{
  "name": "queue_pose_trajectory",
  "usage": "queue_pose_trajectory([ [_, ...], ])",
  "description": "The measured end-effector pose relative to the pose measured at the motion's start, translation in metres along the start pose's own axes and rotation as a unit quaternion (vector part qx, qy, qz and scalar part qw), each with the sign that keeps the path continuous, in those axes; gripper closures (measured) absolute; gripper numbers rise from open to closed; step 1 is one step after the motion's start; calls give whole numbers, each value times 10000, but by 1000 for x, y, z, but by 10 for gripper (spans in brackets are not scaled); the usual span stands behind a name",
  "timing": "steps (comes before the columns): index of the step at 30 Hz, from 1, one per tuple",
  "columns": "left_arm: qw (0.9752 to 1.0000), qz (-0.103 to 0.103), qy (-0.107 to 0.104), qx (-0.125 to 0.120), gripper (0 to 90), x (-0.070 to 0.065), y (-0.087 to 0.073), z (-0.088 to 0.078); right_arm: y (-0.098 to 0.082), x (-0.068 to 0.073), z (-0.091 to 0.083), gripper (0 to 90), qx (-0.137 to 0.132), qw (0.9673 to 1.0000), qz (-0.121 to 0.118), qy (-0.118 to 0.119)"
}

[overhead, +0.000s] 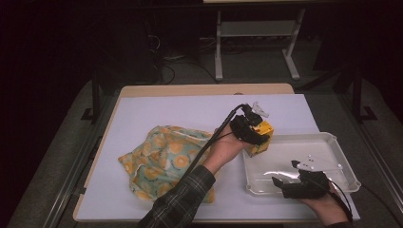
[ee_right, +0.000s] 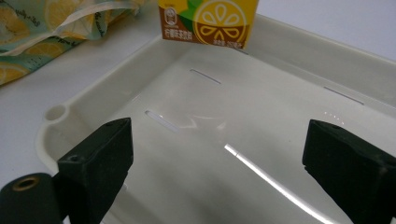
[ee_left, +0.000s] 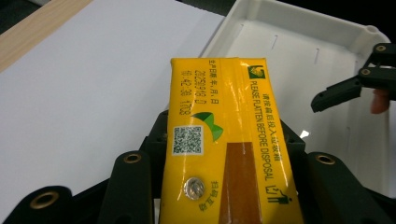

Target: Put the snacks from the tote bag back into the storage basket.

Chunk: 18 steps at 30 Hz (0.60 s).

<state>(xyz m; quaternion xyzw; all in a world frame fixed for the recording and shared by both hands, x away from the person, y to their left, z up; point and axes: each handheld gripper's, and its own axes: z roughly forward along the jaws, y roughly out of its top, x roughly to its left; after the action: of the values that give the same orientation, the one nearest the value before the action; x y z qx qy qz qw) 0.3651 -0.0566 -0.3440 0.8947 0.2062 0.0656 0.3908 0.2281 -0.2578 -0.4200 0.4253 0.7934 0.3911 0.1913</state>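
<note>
Table: left tongs (overhead: 260,135) clamp carton (ee_left: 229,135).

Place: we take this for a lab | table (overhead: 142,102) under white sheet (overhead: 180,111) | cables (overhead: 164,61) on grey floor (overhead: 266,71) | metal stand (overhead: 256,42) behind | dark surroundings

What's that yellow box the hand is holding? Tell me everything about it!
The yellow drink carton looks like glossy coated card. It has a square code patch, a round foil straw hole, a brown stripe and the words "PLEASE FLATTEN BEFORE DISPOSAL". One face shows a lemon slice picture. The left gripper clamps it between its black jaws, holding it in the air at the far left corner of the white tray, tilted. It looks unopened and undented.
</note>
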Motion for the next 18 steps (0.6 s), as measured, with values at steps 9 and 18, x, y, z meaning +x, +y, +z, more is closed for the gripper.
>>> queue_pose_trajectory([
  [9, 9999, -83, 95, -33, 534, 3, 4, 18, 0, -1, 0, 82, -18, 10000, 4, -3],
  [18, 9996, -106, 248, -30, 533, 9, 2, 40, 0, -2, 0, 82, -35, 10000, -1, 10],
])
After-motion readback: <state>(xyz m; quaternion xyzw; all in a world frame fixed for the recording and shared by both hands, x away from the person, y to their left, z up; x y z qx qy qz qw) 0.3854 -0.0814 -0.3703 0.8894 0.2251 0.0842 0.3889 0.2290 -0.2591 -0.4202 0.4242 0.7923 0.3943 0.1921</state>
